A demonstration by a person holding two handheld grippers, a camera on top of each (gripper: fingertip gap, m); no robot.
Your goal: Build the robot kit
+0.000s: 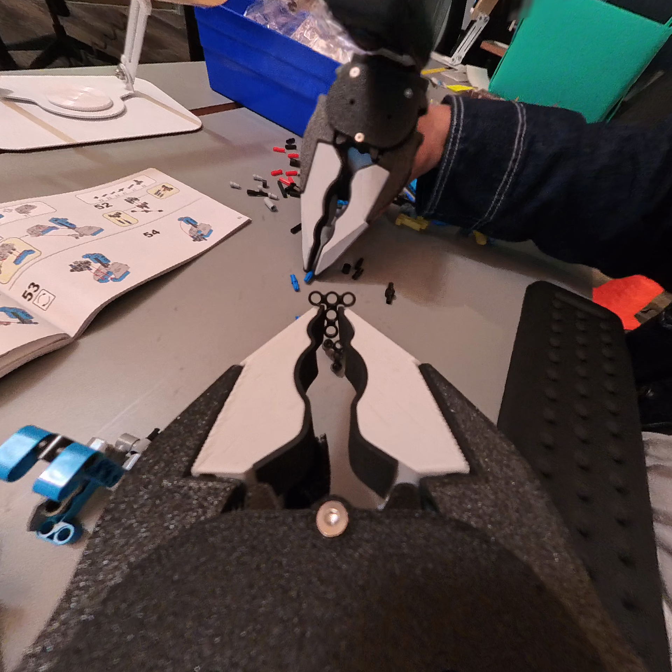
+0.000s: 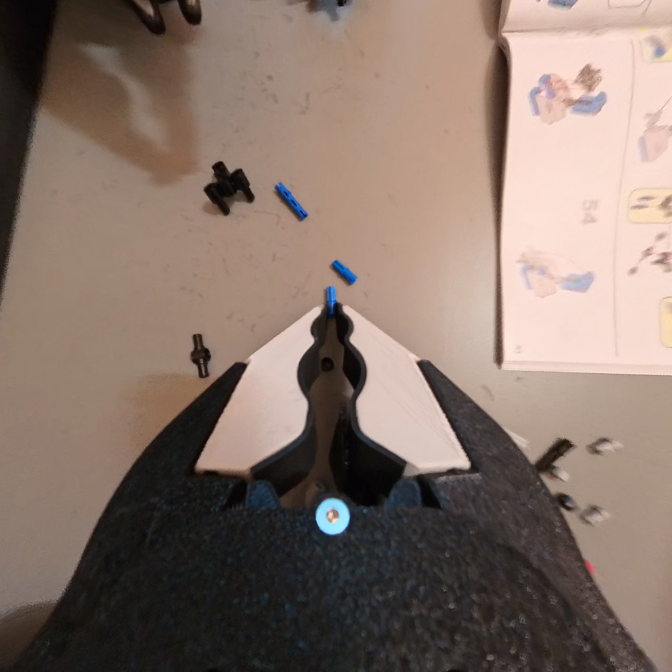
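My left gripper (image 1: 330, 311) is shut on a black T-shaped beam with round holes (image 1: 331, 299), held just above the grey table. My right gripper (image 2: 330, 309) is shut on a small blue pin (image 2: 330, 295) that sticks out of its tips; in the left wrist view the right gripper (image 1: 310, 271) points down at the table with the blue pin (image 1: 308, 277) at its tip, just beyond the beam. Two more blue pins (image 2: 344, 272) (image 2: 291, 200) lie on the table ahead of the right gripper. A black connector (image 2: 228, 191) and a black pin (image 2: 199, 354) lie to its left.
An open instruction booklet (image 1: 109, 247) lies at the left. A scatter of red, black and grey pins (image 1: 280, 178) lies behind the right gripper. A blue bin (image 1: 262, 62) stands at the back. A partly built blue and grey model (image 1: 62, 476) sits at lower left. A black chair back (image 1: 574, 418) stands at right. My hands' fingertips stand some 12 cm from each other. The left tips stand about 6 cm off the black connector (image 2: 228, 191).
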